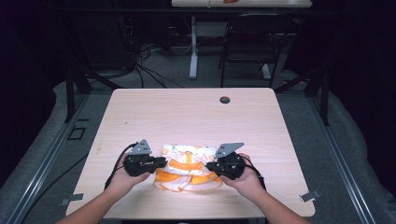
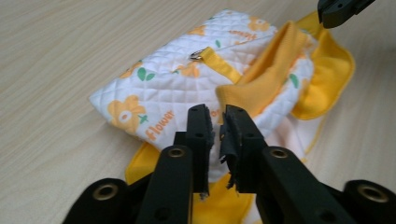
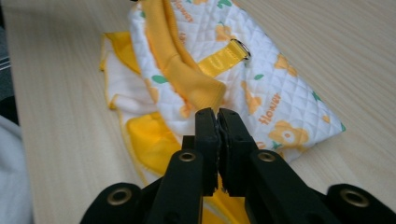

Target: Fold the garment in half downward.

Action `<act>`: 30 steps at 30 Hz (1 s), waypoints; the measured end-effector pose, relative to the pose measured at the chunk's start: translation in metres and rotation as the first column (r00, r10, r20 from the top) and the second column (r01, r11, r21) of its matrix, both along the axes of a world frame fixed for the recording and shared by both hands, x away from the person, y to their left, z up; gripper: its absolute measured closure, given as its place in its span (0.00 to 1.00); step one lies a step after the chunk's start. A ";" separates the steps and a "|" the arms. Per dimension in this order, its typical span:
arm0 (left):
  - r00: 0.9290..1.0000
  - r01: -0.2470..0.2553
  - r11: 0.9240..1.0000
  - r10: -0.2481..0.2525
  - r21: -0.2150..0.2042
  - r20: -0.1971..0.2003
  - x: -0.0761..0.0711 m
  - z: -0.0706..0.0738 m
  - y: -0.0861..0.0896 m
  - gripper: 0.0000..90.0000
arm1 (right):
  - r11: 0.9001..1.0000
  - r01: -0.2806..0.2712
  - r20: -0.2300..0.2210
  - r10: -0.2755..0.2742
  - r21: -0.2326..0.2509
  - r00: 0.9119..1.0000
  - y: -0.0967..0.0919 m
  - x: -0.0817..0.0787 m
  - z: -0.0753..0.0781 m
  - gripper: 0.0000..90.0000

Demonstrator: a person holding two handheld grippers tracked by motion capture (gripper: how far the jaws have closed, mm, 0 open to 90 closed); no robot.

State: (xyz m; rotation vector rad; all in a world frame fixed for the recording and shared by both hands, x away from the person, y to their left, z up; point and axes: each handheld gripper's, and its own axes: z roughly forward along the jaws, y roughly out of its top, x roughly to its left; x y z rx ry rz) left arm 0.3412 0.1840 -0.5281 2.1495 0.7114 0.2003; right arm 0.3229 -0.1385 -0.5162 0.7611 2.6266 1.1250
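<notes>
A small quilted garment, white with orange flowers and yellow trim, lies folded on the near part of the wooden table. My left gripper rests at its left edge and my right gripper at its right edge, each held in a hand. In the left gripper view the jaws stand almost together, a thin slit between them, over the garment near a yellow cuff. In the right gripper view the jaws press together just short of the yellow cuff on the garment. No cloth shows between either pair.
A round cable hole sits near the table's far edge. A black chair and a white table leg stand on the floor beyond. The right gripper's tip pokes in at the top right of the left gripper view.
</notes>
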 end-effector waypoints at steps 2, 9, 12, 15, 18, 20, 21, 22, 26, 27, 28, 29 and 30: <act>1.000 -0.006 1.000 0.006 0.007 -0.010 0.005 -0.003 -0.004 0.94 | 1.000 0.020 -0.005 -0.020 -0.005 1.000 0.003 0.006 -0.004 0.99; 1.000 0.007 1.000 -0.007 0.014 -0.026 0.008 -0.007 -0.010 0.99 | 0.999 0.048 -0.032 -0.049 -0.005 0.998 0.013 0.027 -0.017 0.99; 0.999 0.018 1.000 -0.017 0.015 -0.033 0.006 -0.009 -0.009 0.99 | 0.999 0.034 -0.053 -0.033 0.008 0.998 0.018 0.029 -0.020 0.99; 0.999 0.033 0.999 -0.032 0.016 -0.037 0.002 -0.011 -0.008 0.99 | 1.000 0.000 -0.055 0.000 0.006 0.998 0.021 0.023 -0.020 1.00; 0.998 0.046 0.999 -0.045 0.020 -0.045 -0.001 -0.014 -0.008 0.99 | 1.000 -0.022 -0.052 0.022 0.003 0.998 0.022 0.016 -0.019 1.00; 0.997 0.055 0.998 -0.054 0.026 -0.047 -0.004 -0.016 -0.009 0.99 | 0.999 -0.032 -0.052 0.032 -0.001 0.998 0.022 0.012 -0.019 1.00; 0.997 0.058 0.998 -0.056 0.024 -0.049 -0.005 -0.016 -0.009 1.00 | 0.999 -0.040 -0.053 0.040 -0.004 0.998 0.022 0.010 -0.018 1.00; 0.997 0.063 0.998 -0.061 0.029 -0.051 -0.007 -0.017 -0.009 0.99 | 0.999 -0.041 -0.053 0.041 -0.003 0.998 0.022 0.009 -0.018 1.00; 0.995 0.085 0.996 -0.083 0.040 -0.053 -0.012 -0.021 -0.009 0.99 | 0.998 -0.060 -0.068 0.060 -0.005 0.996 0.021 0.002 -0.021 1.00; 0.995 0.088 0.995 -0.086 0.046 -0.058 -0.014 -0.023 -0.009 0.99 | 0.998 -0.067 -0.075 0.066 -0.012 0.995 0.021 0.000 -0.022 1.00; 0.995 0.088 0.995 -0.085 0.048 -0.059 -0.015 -0.025 -0.009 1.00 | 0.998 -0.069 -0.081 0.068 -0.012 0.994 0.021 -0.002 -0.024 1.00; 0.994 0.088 0.995 -0.085 0.050 -0.061 -0.016 -0.026 -0.009 1.00 | 0.997 -0.073 -0.084 0.072 -0.014 0.994 0.021 -0.004 -0.026 1.00; 0.994 0.091 0.995 -0.087 0.050 -0.064 -0.017 -0.028 -0.009 1.00 | 0.997 -0.073 -0.088 0.072 -0.011 0.994 0.021 -0.005 -0.028 1.00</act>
